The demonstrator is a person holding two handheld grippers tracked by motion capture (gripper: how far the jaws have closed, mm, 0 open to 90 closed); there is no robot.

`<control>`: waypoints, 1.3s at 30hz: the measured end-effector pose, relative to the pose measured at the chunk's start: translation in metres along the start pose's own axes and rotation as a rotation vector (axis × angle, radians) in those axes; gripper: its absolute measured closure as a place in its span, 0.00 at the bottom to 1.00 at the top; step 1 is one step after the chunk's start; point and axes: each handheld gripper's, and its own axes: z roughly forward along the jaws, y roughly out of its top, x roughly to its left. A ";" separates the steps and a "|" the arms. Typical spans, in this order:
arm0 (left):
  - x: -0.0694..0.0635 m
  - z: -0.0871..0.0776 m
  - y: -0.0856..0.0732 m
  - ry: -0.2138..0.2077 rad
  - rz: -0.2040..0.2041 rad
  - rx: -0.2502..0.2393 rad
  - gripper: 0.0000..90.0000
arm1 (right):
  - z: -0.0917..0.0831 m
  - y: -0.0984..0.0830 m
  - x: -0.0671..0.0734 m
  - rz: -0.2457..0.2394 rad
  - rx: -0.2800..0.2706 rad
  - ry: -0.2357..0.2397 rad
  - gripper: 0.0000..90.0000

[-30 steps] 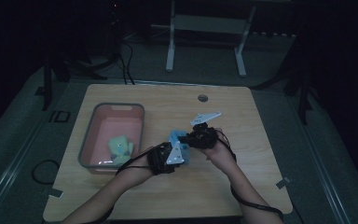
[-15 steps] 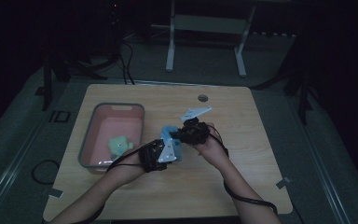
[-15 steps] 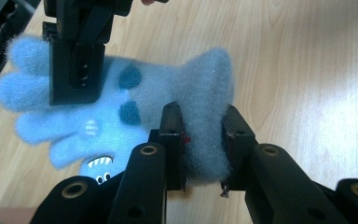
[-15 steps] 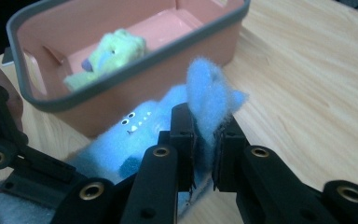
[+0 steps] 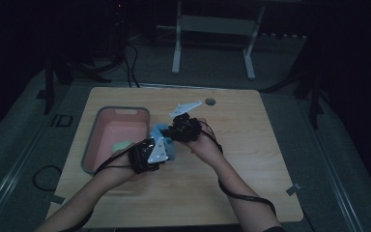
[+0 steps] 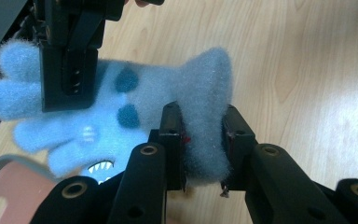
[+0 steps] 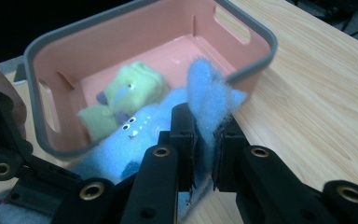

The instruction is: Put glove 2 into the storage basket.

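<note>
Hands have drifted leftward across the table (image 5: pixel 251 159) over the past second, and they carry the blue fuzzy glove (image 5: pixel 163 134) with them: a second ago the pair worked near the middle of the tabletop, and now they sit right beside the pink bin (image 5: pixel 107 112). The glove is off the wood, stretched between the two tools.

Left gripper (image 5: pixel 150 153) is clamped on the glove's cuff; in its own view the two black pads squeeze the thick blue edge (image 6: pixel 204 130) from both sides, with the fingers of the glove fanning away toward the other tool. Right gripper (image 5: pixel 182 129) pinches a thin flap of the same glove; its view shows the blue fabric (image 7: pixel 205 105) standing up from between jaws pressed nearly together. Neither grip has changed while the hands travelled.

Beyond the right gripper's jaws the bin opens wide, and a green fuzzy glove (image 7: pixel 121 95) already lies on its floor, also seen from above as a pale patch (image 5: pixel 121 145). The blue glove hangs at the bin's near rim, not yet over the opening.

By the look of it, this is the carry toward the bin. Judging from here, a little more travel left would bring the glove over the opening, and both pinches would then need to let go together so it drops flat instead of dangling from one tool.
</note>
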 end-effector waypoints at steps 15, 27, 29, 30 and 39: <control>0.011 -0.018 -0.033 0.033 -0.057 0.032 0.83 | 0.033 0.032 0.020 -0.049 0.004 0.039 0.91; 0.020 -0.041 -0.065 0.073 -0.113 0.067 0.83 | 0.067 0.059 0.040 -0.088 0.007 0.079 0.91; 0.022 -0.044 -0.071 0.077 -0.125 0.073 0.83 | 0.072 0.063 0.044 -0.091 0.007 0.088 0.91; 0.022 -0.045 -0.073 0.077 -0.126 0.076 0.83 | 0.075 0.064 0.045 -0.090 0.003 0.094 0.91; 0.024 -0.031 -0.091 0.061 -0.172 0.115 0.83 | 0.095 0.058 0.044 -0.055 0.020 0.106 0.91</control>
